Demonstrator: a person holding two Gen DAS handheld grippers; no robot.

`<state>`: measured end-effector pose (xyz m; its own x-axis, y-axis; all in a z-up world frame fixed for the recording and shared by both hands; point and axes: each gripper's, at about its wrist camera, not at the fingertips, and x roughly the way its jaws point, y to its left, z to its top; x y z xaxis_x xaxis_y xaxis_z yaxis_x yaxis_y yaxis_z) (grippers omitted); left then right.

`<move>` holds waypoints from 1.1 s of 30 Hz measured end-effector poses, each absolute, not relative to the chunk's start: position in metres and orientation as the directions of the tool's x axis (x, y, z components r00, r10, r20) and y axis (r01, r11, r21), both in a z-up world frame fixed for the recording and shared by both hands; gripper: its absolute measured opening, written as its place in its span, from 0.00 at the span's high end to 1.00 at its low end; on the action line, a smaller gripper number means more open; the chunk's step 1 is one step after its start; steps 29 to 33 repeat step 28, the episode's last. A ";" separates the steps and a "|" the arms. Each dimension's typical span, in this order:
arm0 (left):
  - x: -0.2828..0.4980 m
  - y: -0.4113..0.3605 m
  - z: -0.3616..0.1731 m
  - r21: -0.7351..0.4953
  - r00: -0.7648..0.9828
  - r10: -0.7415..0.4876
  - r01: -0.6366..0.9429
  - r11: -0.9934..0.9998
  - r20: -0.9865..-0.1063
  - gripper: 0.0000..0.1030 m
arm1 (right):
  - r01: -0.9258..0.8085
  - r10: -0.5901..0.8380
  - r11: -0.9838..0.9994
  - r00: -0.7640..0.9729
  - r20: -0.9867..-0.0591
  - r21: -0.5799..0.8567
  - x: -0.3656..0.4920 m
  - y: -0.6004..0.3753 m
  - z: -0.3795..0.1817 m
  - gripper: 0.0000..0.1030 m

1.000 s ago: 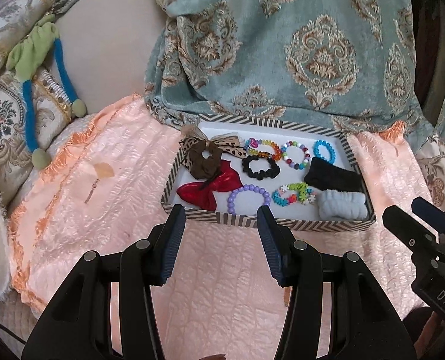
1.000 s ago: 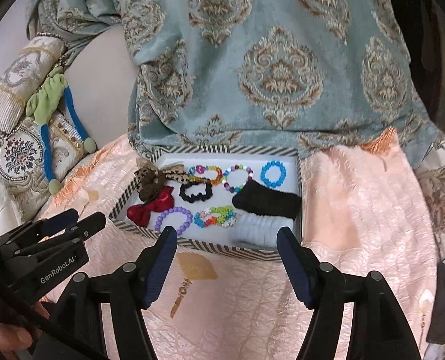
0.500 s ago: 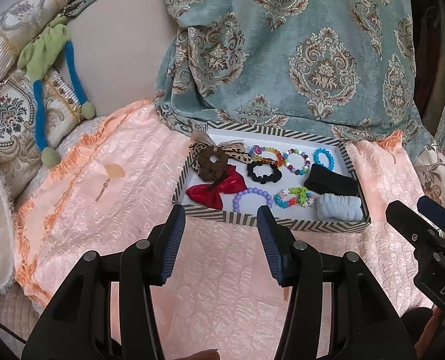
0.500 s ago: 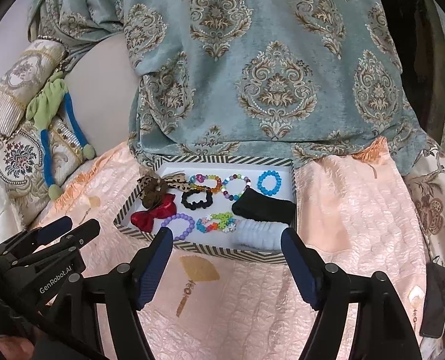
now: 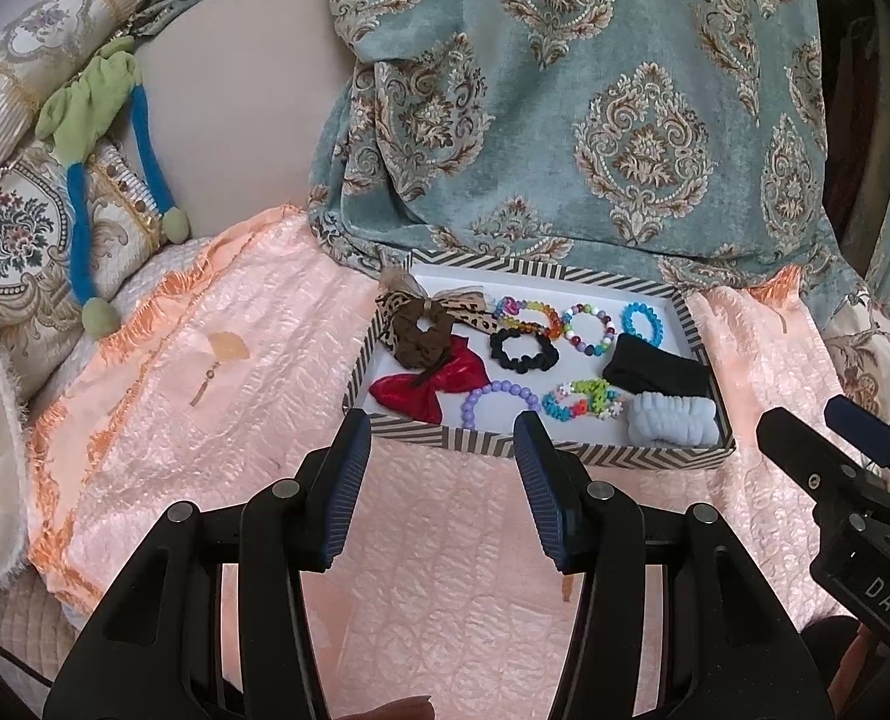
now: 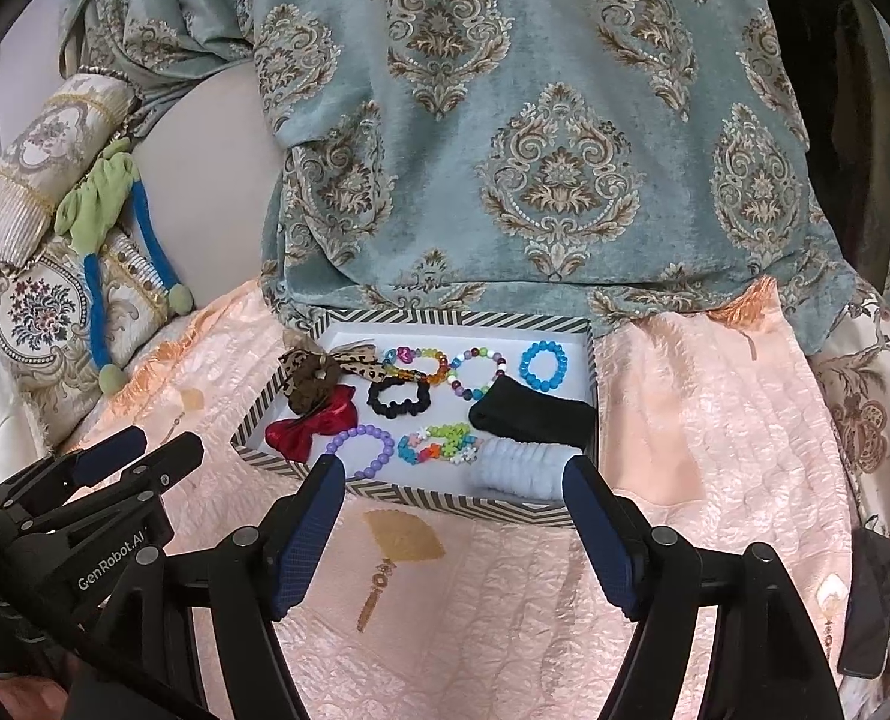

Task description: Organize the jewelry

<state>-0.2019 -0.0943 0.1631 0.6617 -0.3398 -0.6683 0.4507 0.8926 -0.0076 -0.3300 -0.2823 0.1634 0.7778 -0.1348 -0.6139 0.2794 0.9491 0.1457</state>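
A striped-rim white tray (image 5: pixel 655 456) (image 6: pixel 445 501) lies on a peach cloth. It holds a brown scrunchie (image 5: pixel 424 333) on a leopard bow, a red bow (image 5: pixel 427 387), a black scrunchie (image 5: pixel 523 351), a purple bead bracelet (image 5: pixel 499 399), bright bead bracelets (image 5: pixel 589 327), a black band (image 5: pixel 655 372) and a white band (image 5: pixel 673 420). My left gripper (image 5: pixel 442 438) is open and empty, short of the tray's near rim. My right gripper (image 6: pixel 454 480) is open and empty, over the near rim.
A teal patterned cloth (image 5: pixel 565 108) hangs behind the tray. Embroidered cushions (image 5: pixel 19 228) and a green-and-blue soft toy (image 5: pixel 97 120) lie at the left. A dark phone (image 6: pixel 865 600) lies at the cloth's right edge.
Both grippers have drawn back and up from the tray, so it looks smaller and farther. Both stay open and empty. The tray's contents have not moved.
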 end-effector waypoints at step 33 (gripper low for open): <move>-0.202 -0.100 0.161 -0.003 0.662 -0.362 0.477 0.879 -0.656 0.52 | 0.276 -0.121 0.948 0.772 -0.624 0.158 -0.327 -0.290 0.159 0.29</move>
